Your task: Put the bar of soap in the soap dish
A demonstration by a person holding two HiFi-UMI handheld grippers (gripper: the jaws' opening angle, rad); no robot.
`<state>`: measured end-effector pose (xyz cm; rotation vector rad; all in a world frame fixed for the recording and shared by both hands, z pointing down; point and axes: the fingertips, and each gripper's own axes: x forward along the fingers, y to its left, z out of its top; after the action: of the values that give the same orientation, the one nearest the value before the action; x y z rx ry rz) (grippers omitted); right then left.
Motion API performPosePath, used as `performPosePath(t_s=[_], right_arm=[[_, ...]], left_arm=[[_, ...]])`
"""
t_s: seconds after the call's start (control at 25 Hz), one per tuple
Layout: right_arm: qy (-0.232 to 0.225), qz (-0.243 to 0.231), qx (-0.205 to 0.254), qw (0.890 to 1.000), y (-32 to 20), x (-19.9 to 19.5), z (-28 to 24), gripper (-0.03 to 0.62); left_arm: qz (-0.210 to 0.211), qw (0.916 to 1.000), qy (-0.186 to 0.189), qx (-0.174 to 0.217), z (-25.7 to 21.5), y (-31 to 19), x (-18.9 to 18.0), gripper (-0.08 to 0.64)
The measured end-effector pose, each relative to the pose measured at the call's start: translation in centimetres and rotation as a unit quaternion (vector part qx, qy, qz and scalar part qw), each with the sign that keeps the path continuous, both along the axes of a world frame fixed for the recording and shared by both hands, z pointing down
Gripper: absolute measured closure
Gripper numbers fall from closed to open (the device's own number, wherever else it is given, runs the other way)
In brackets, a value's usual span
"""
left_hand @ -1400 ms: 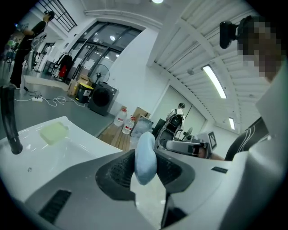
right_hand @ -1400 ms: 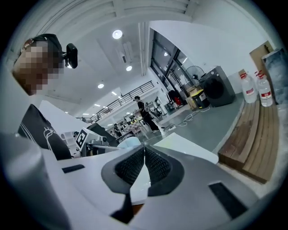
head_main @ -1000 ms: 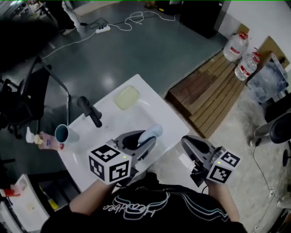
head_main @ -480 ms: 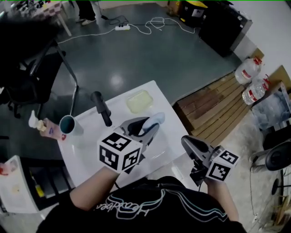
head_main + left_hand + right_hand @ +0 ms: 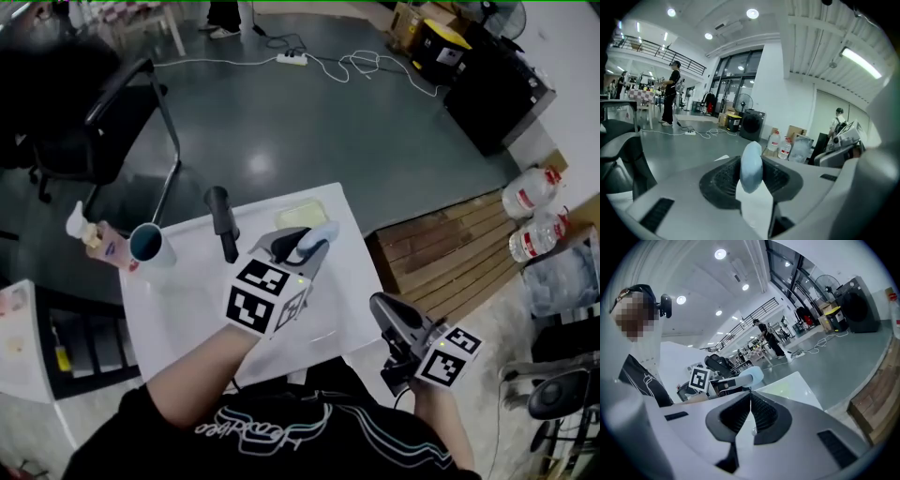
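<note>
A pale blue bar of soap (image 5: 321, 231) is pinched between the jaws of my left gripper (image 5: 306, 242), above the white sink top (image 5: 178, 309). The soap's tip hangs close to the near edge of the pale yellow-green soap dish (image 5: 296, 214) at the top's far side. In the left gripper view the soap (image 5: 751, 165) stands on edge between the pads of the left gripper (image 5: 751, 174). My right gripper (image 5: 386, 312) is off the sink top's right edge, shut and empty. In the right gripper view the right gripper (image 5: 750, 405) has its pads together, with the soap (image 5: 751, 376) and dish (image 5: 785, 389) beyond.
A black faucet (image 5: 221, 221) rises at the sink top's far left, with a blue cup (image 5: 147, 244) and a pump bottle (image 5: 94, 240) beside it. A black chair (image 5: 89, 122) stands behind. Wooden pallets (image 5: 459, 253) and water jugs (image 5: 530, 197) lie to the right.
My left gripper has carried the soap farther over the sink top to the soap dish. The right gripper has drifted lower and to the right of the sink, still shut.
</note>
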<state>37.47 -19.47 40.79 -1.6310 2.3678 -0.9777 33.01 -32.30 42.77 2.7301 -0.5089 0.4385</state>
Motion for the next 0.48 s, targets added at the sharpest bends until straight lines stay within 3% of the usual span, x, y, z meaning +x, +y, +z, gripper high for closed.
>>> performPosePath(t_s=[0.28,0.48], right_arm=[[-0.018,-0.031,-0.015,0.999,-2.2,4.0,1.7,0.563],[-0.027,-0.046,0.0,0.999,-5.4,7.6,1.0,0.563]], left_arm=[[-0.056,0.9971,-0.052,0.006,3.2,-2.9,2.1,0.42],[-0.089,0.992,-0.087,-0.021,6.0,-4.9,2.9,0.42]])
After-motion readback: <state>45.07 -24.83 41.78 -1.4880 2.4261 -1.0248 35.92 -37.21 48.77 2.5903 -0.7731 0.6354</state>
